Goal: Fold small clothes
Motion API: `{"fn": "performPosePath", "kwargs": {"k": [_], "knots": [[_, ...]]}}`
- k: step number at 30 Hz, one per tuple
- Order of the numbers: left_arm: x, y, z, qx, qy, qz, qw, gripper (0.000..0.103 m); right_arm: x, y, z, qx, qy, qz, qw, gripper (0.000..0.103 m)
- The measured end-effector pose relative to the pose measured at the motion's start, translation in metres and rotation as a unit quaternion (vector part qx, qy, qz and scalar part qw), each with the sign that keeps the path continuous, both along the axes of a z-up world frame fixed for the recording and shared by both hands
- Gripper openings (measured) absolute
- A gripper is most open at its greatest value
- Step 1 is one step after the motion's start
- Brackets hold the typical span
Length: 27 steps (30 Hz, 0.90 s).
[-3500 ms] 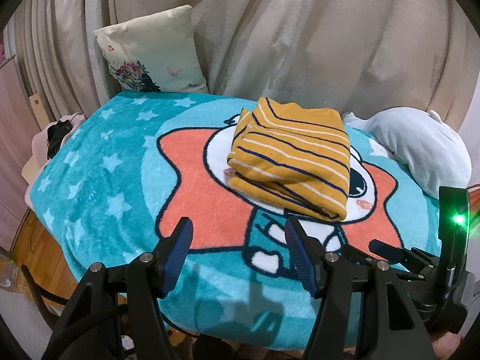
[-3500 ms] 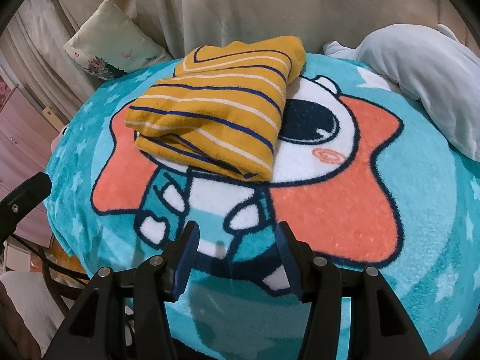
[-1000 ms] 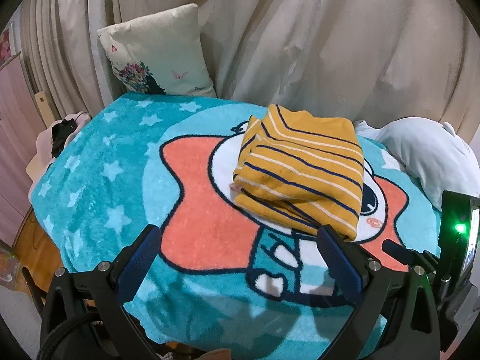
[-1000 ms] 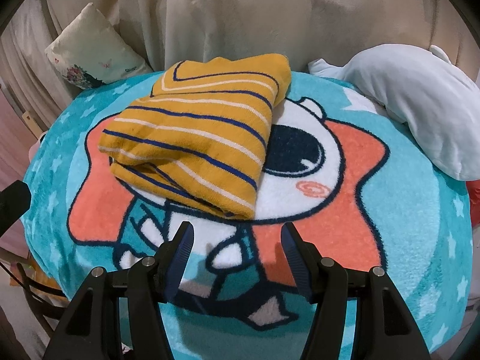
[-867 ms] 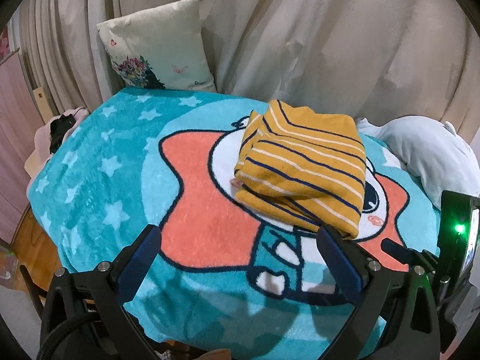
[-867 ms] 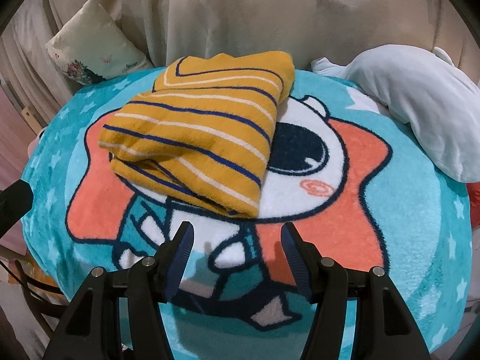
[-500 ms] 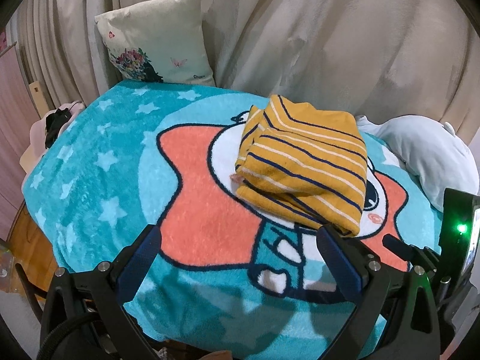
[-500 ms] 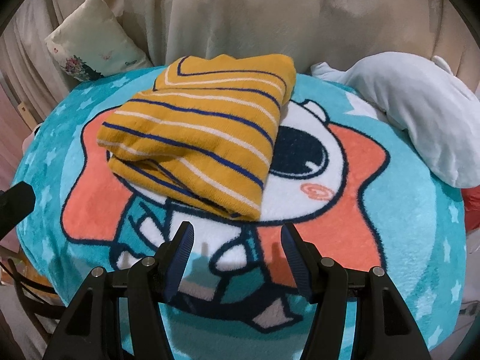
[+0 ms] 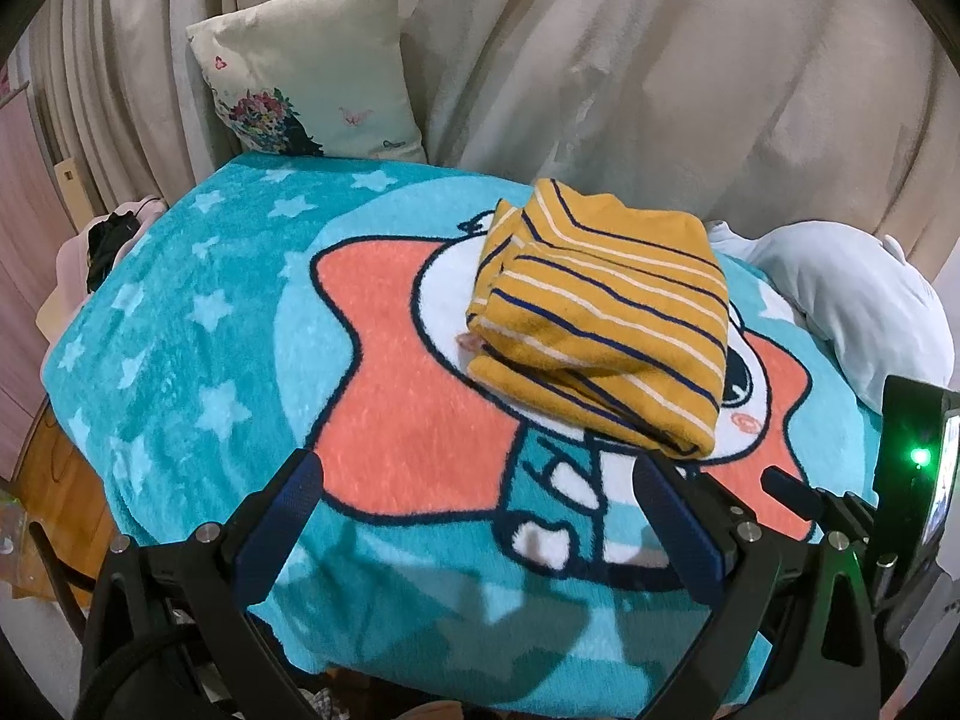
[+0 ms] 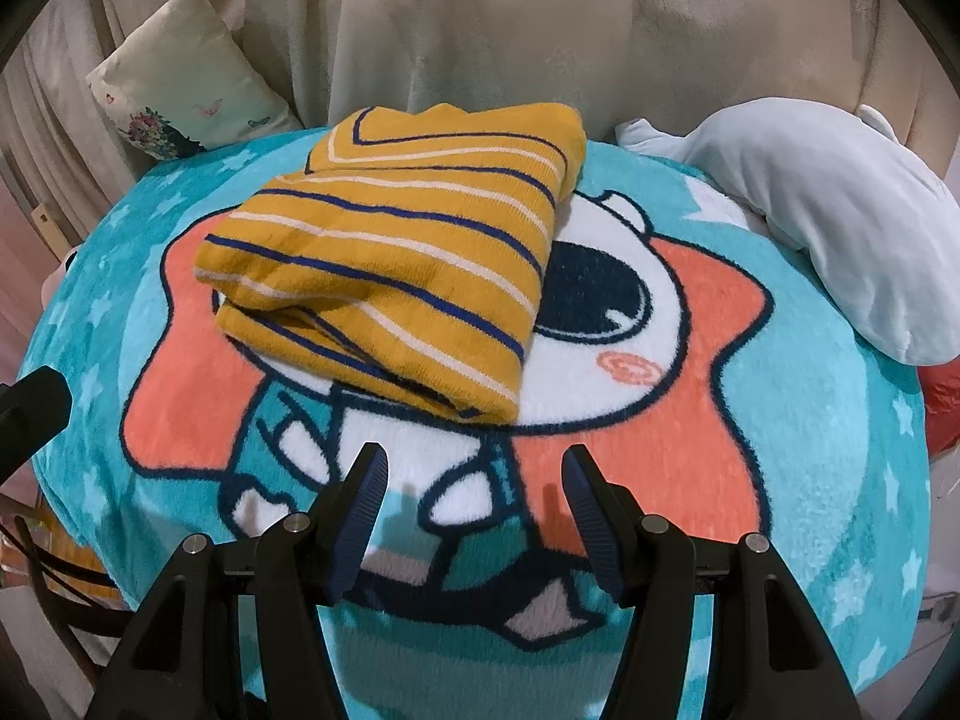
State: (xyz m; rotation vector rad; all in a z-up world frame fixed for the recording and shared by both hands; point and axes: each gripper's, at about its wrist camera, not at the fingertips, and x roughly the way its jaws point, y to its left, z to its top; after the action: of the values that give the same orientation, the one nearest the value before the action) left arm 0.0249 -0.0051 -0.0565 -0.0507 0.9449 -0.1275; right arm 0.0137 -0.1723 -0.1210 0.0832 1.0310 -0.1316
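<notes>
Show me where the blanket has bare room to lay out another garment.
Widest free patch: the starred teal side of the blanket, bordered by the pillow behind and the folded shirt on the other side. A narrower strip lies between shirt and near edge. The far side is crowded by the white plush.

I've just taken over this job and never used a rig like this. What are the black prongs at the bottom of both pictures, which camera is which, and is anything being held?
Each picture comes from a fisheye camera mounted on a hand-held gripper that a person carries, looking forward along its two fingers. One view shows the left hand-held gripper, jaws wide apart; the other shows the right hand-held gripper, also open. Neither holds anything. Ahead lies a folded yellow striped garment on a teal cartoon blanket. A white plush toy sits to the right, a floral pillow at the back left.
</notes>
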Motion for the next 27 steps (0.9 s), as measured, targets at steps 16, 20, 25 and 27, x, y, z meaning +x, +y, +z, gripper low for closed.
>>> {"fn": "performPosePath", "kwargs": {"k": [16, 20, 25, 27], "knots": [[-0.023, -0.004, 0.003, -0.001, -0.003, 0.002, 1.0000, 0.103, -0.018, 0.006, 0.001, -0.001, 0.000, 0.014, 1.000, 0.065], [-0.025, -0.005, 0.002, 0.001, 0.000, 0.006, 1.0000, 0.103, -0.021, 0.005, 0.001, 0.000, -0.002, 0.014, 1.000, 0.065], [-0.027, -0.003, 0.003, -0.002, 0.000, 0.013, 0.9999, 0.103, -0.022, 0.006, 0.002, -0.002, -0.003, 0.016, 1.000, 0.066], [-0.028, -0.002, 0.004, -0.003, -0.002, 0.014, 0.9999, 0.103, -0.023, 0.006, 0.002, -0.002, -0.003, 0.017, 1.000, 0.066]]}}
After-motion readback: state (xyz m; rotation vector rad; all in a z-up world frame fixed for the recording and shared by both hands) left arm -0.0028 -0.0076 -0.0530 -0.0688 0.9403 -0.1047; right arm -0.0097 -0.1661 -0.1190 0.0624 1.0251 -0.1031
